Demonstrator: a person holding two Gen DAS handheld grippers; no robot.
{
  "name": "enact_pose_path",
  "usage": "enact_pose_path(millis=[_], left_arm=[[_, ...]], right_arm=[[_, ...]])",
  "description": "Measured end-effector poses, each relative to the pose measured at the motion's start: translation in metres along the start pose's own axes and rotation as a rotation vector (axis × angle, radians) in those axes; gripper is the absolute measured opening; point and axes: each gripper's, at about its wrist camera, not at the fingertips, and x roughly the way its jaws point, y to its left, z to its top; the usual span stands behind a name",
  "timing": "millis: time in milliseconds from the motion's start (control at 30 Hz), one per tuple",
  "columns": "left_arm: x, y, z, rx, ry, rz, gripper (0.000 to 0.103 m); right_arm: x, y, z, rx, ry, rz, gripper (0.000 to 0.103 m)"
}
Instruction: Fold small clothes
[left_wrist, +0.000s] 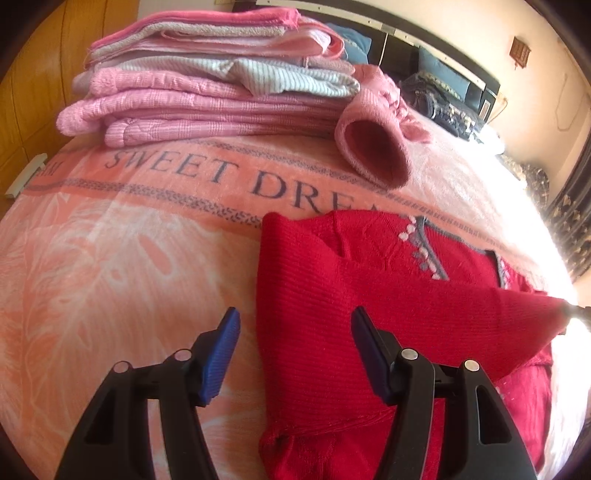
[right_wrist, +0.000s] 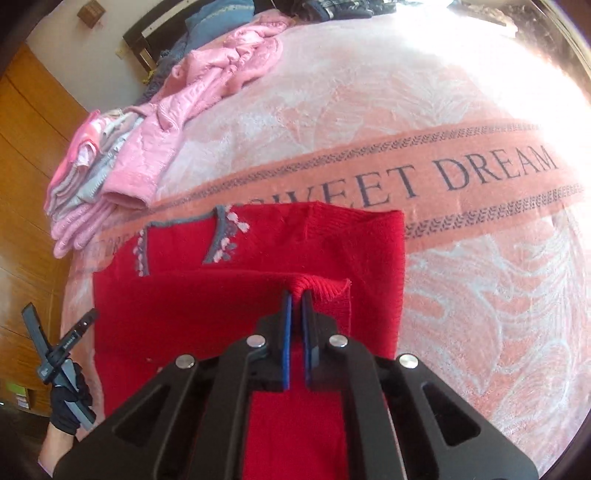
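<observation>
Your red sweater (right_wrist: 236, 306) is a fine ribbed knit, matt and slightly fuzzy. The blanket (left_wrist: 110, 266) on the bed looks plush and fleecy. The folded stack (left_wrist: 207, 85) is knitted and terry-like cloth. Your left hand-held gripper (left_wrist: 295, 354) is matt black plastic with ridged blue pads (left_wrist: 221, 354) and shiny metal pins. The wardrobe (right_wrist: 33, 155) is glossy wood.
</observation>
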Motion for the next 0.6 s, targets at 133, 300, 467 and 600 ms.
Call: enact_pose_path(millis=[133,300,467,600], left_arm=[[0.007,-0.004,-0.007,0.012,0.015,0.033,0.064],[-0.025,-0.007,0.007,-0.029,-0.11,-0.06,0.063],[-0.028,-0.037,0.012,0.037,-0.11,-0.158,0.066],[0.009,-0.043,-0.001,0.069,0.034,-0.084,0.067]], right_arm=[[0.033,-0.011,-0.016,0.001,0.073,-0.042,0.011],[-0.008,-0.001,-0.002,-0.033,-0.039,-0.018,0.015],[-0.008,0.015,0.001,-0.042,-0.038,0.049,0.016],[0.026,0.004,-0.007,-0.031,0.02,-0.053,0.019]])
